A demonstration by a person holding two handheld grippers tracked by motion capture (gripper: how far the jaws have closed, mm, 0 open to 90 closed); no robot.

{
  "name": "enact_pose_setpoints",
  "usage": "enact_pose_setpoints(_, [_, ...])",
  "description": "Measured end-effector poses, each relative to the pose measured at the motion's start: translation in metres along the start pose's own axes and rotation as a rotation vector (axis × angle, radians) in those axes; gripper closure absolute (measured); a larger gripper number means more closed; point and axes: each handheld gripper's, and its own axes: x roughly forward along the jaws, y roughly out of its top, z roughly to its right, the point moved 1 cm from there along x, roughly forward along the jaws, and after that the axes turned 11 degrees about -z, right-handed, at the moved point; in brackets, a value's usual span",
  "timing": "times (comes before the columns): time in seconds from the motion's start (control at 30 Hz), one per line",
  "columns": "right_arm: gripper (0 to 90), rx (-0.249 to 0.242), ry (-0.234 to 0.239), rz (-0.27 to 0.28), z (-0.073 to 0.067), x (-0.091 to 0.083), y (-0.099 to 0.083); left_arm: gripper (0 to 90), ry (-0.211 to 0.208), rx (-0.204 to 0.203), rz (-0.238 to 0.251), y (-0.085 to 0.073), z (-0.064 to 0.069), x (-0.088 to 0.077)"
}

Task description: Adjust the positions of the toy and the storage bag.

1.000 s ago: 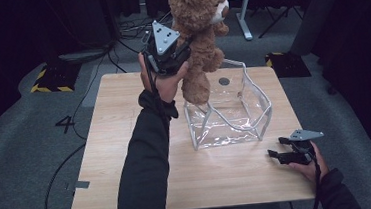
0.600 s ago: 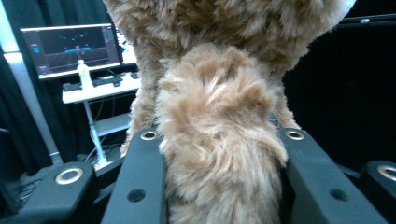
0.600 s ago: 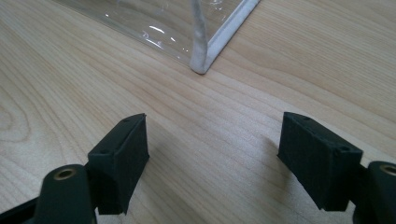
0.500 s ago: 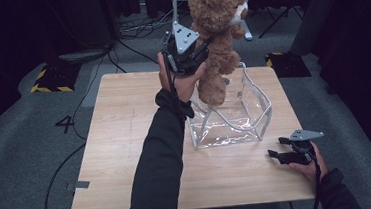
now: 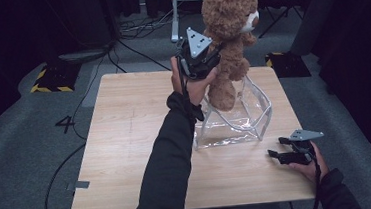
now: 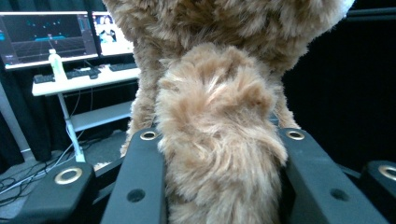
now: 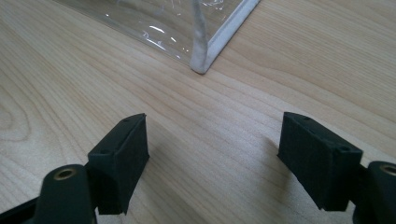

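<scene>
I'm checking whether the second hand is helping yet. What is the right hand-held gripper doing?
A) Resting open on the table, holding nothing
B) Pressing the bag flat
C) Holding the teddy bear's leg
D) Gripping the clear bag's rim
A: the right hand-held gripper sits by the clear bag, jaws apart over bare table.

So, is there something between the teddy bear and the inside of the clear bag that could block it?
Nothing visible blocks it. The left gripper holds the teddy bear upright, its feet at the open mouth of the clear bag, which looks empty. The right gripper rests open on the table, beside the bag.
</scene>
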Motion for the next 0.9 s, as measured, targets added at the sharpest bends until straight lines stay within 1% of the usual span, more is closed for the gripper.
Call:
enact_pose_setpoints(0.13, [24.1,-0.001,-0.001,0.0,0.0,0.0,0.0,67.4,-0.005,-0.001,-0.015,-0.008,0.001,0.005])
enact_pose_setpoints(0.27, [24.1,0.0,0.0,0.0,0.0,0.0,0.0,67.3,-0.002,-0.014,-0.029,-0.016,0.001,0.01])
enact_pose_setpoints(0.4, [24.1,0.0,0.001,-0.001,0.0,0.0,0.0,67.2,-0.001,-0.013,-0.045,-0.024,0.001,0.016])
enact_pose_setpoints(0.63, [24.1,0.0,0.001,0.0,0.0,0.0,0.0,66.9,-0.009,0.013,-0.086,-0.039,0.003,0.024])
enact_pose_setpoints(0.8, [24.1,0.0,0.001,0.0,0.0,0.0,0.0,66.7,-0.017,0.046,-0.136,-0.048,0.005,0.03])
enact_pose_setpoints(0.9, [24.1,0.0,0.001,0.0,0.0,0.0,0.0,66.6,-0.02,0.061,-0.159,-0.051,0.007,0.033])
